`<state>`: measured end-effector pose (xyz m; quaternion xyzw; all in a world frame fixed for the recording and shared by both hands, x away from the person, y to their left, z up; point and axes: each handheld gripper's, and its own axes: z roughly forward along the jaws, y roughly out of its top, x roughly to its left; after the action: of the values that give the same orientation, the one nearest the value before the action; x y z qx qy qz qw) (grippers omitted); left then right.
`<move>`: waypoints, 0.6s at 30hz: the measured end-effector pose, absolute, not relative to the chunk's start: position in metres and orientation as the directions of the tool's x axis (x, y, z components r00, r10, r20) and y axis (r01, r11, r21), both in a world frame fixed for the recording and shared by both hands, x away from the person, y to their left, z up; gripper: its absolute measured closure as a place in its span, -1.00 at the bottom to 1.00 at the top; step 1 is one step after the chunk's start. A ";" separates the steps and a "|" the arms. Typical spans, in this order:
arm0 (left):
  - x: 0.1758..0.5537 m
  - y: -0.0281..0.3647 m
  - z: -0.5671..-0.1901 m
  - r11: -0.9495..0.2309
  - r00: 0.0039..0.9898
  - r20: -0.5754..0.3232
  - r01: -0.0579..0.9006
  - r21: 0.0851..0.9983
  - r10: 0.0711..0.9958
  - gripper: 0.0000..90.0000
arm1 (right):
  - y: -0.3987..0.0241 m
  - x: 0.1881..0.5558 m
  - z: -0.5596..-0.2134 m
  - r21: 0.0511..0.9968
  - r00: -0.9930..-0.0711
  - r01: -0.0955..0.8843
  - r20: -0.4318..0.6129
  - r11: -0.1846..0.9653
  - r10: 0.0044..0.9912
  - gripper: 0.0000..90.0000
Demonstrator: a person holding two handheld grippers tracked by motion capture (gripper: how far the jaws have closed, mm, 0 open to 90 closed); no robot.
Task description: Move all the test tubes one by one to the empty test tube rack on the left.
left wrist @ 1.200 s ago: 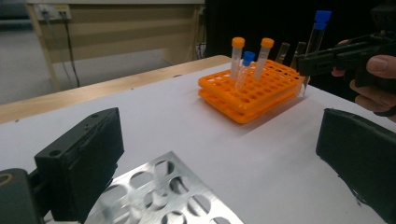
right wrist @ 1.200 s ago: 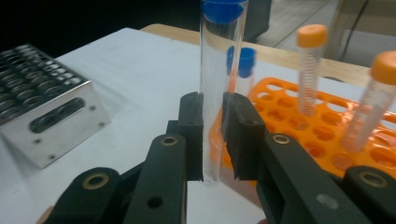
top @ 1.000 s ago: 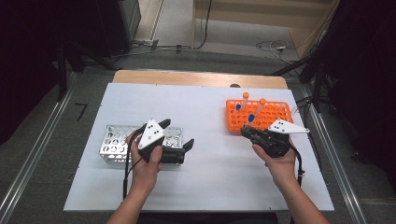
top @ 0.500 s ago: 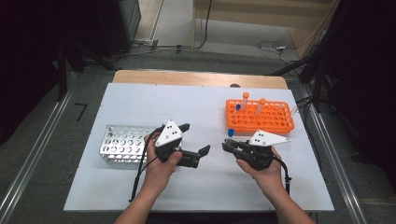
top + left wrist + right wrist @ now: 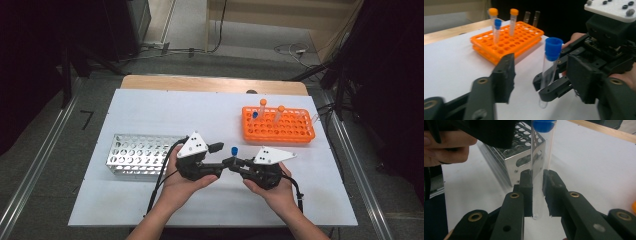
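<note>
A clear tube with a blue cap [image 5: 233, 151] [image 5: 541, 150] stands upright over the middle of the table. My right gripper [image 5: 234, 162] [image 5: 537, 182] is shut on its lower half. My left gripper [image 5: 223, 156] [image 5: 540, 72] is open and faces the right one, its jaws on either side of the tube [image 5: 549, 67] without touching it. An orange rack [image 5: 280, 129] [image 5: 506, 40] at the back right holds two orange-capped tubes and one blue-capped tube. A perforated metal rack [image 5: 137, 155] [image 5: 524, 152] lies at the left, behind my left hand.
The white table top [image 5: 150, 115] ends in a wooden strip [image 5: 215, 84] at the far edge. Two clear uncapped tubes [image 5: 531, 17] stand at the orange rack's far end. Cables trail from both grippers toward the table's near edge.
My right gripper has carried the blue-capped tube from beside the orange rack to the table's middle. My left gripper has moved right, away from the metal rack, to meet it.
</note>
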<state>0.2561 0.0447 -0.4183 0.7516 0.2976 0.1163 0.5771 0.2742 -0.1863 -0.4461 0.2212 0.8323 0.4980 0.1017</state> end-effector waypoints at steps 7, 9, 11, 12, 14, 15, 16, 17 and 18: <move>0.258 0.038 -0.421 -0.168 0.814 -0.185 0.326 0.930 0.550 0.33 | -0.180 0.270 -0.447 0.874 -0.896 0.245 0.038 0.420 0.443 0.67; 0.259 0.036 -0.421 -0.170 0.815 -0.188 0.328 0.929 0.548 0.43 | -0.178 0.268 -0.447 0.872 -0.899 0.239 0.032 0.428 0.438 0.67; 0.258 0.036 -0.421 -0.177 0.816 -0.181 0.325 0.929 0.550 0.55 | -0.177 0.267 -0.447 0.872 -0.900 0.234 0.027 0.431 0.435 0.67; 0.258 0.036 -0.421 -0.177 0.816 -0.181 0.325 0.929 0.550 0.61 | -0.177 0.267 -0.447 0.872 -0.900 0.235 0.028 0.430 0.434 0.67; 0.258 0.036 -0.421 -0.182 0.819 -0.177 0.322 0.929 0.545 0.67 | -0.177 0.267 -0.447 0.871 -0.900 0.237 0.031 0.431 0.434 0.67; 0.258 0.036 -0.421 -0.185 0.819 -0.172 0.319 0.930 0.547 0.68 | -0.177 0.268 -0.448 0.871 -0.900 0.241 0.034 0.429 0.435 0.67; 0.258 0.036 -0.421 -0.189 0.820 -0.169 0.317 0.929 0.547 0.68 | -0.177 0.268 -0.448 0.871 -0.900 0.241 0.034 0.429 0.435 0.67; 0.258 0.036 -0.421 -0.192 0.819 -0.166 0.316 0.929 0.549 0.69 | -0.177 0.268 -0.448 0.872 -0.900 0.242 0.037 0.426 0.435 0.67; 0.258 0.036 -0.420 -0.197 0.818 -0.162 0.316 0.928 0.552 0.69 | -0.177 0.268 -0.448 0.872 -0.899 0.242 0.037 0.426 0.436 0.67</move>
<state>0.2582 0.0358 -0.4204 0.7666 0.2831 0.1040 0.5670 0.2679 -0.1770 -0.4480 0.2021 0.8386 0.4963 0.0978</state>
